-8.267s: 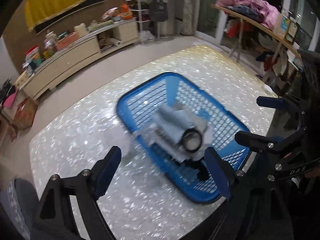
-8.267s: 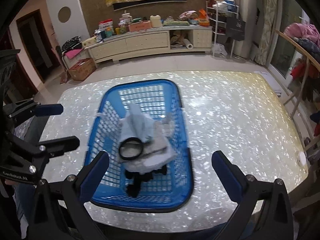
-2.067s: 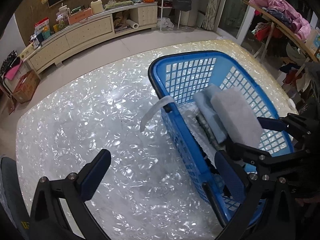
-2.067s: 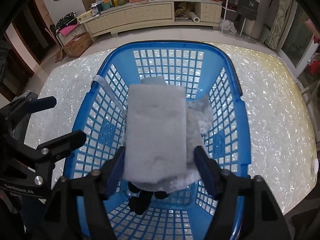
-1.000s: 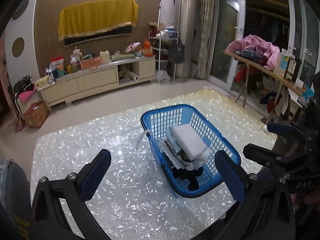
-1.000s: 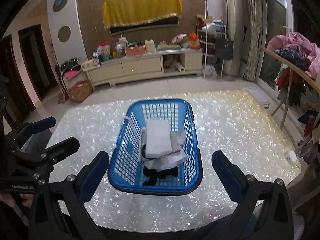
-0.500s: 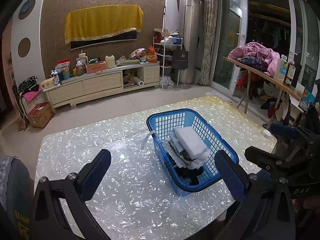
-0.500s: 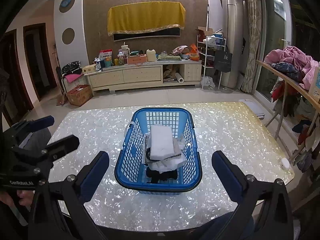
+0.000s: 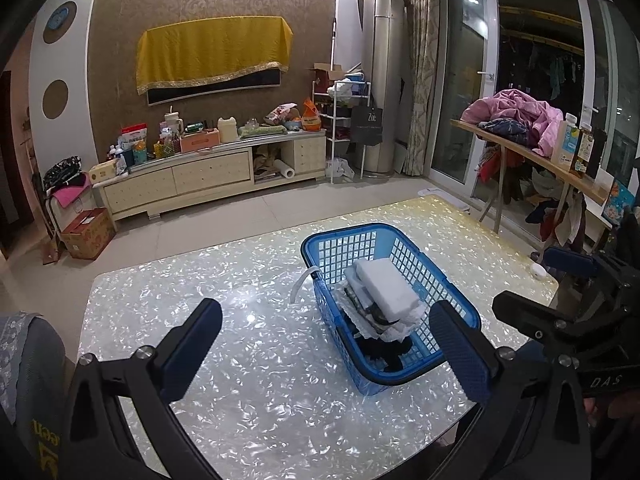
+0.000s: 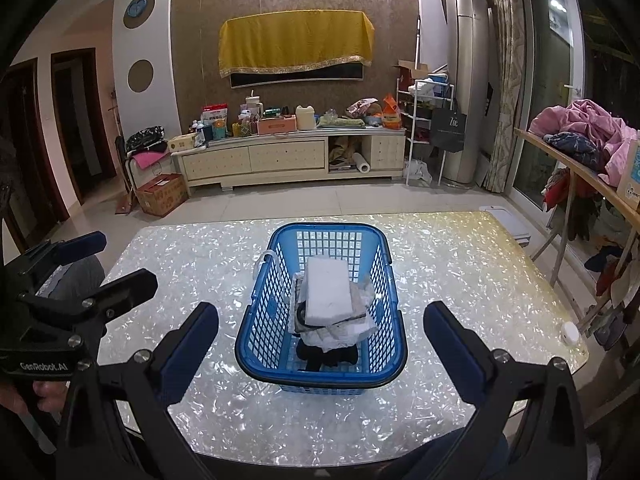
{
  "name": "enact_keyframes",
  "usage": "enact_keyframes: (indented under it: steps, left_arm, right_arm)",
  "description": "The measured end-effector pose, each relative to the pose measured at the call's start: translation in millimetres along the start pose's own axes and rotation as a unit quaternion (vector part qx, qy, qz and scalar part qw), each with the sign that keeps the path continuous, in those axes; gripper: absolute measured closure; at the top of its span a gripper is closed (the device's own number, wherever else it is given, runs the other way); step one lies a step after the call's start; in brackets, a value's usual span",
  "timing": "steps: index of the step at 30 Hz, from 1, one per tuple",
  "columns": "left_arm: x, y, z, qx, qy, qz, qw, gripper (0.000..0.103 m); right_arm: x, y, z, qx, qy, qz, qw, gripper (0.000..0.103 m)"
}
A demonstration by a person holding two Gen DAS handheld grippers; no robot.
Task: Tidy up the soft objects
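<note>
A blue plastic basket [image 9: 464, 316] [image 10: 280, 376] stands on the shell-pattern table [image 9: 256, 380] [image 10: 452, 272]. In it lies a stack of soft things: a folded white towel [image 9: 386, 282] [image 10: 328, 288] on top, pale cloths and a dark item [image 10: 326, 354] beneath. A white strap [image 9: 300, 282] hangs over the basket's left rim. My left gripper [image 9: 326, 350] is open and empty, held back above the table's near side. My right gripper [image 10: 320, 346] is open and empty, held back in front of the basket. Each gripper shows at the edge of the other's view.
A small white round object [image 10: 569, 333] lies near the table's right edge. Beyond the table are a long low cabinet [image 10: 288, 160] with clutter, a cardboard box [image 10: 162, 194] on the floor, and a wooden rack [image 10: 580, 168] with clothes at the right.
Both grippers have pulled back and up from the basket. The right gripper, earlier shut on the white towel, has let it go on top of the stack and stands open.
</note>
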State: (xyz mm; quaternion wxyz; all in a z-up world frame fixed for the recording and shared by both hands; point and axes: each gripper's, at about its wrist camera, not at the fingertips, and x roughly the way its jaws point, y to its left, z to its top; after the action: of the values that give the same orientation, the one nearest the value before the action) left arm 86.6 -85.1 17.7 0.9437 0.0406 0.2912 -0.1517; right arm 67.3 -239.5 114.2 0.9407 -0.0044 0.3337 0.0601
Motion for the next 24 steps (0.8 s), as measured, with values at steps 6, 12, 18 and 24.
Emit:
enact_keyframes:
  steps: [6,12,18,24]
  left_arm:
    - [-1.0,-0.3,-0.5,-0.001,-0.001,0.0,1.0,0.0]
    - [-1.5,-1.6,-0.2,-0.002,0.001,0.0,1.0,0.0]
    - [-2.9,-1.9,0.1,0.0,-0.003,0.001,1.0,0.0]
    - [-4.3,-3.0,2.0,0.0,-0.002,0.0,1.0,0.0]
  right_arm:
    - [0.7,0.7,0.5,0.0,0.0,-0.001,1.0,0.0]
    - [0.1,2.6,1.2,-0.001,-0.002,-0.002,1.0,0.0]
    - [-0.2,4.3,1.1,-0.001,-0.001,-0.003,1.0,0.0]
    - [-0.4,3.4,1.3,-0.001,-0.003,-0.005,1.0,0.0]
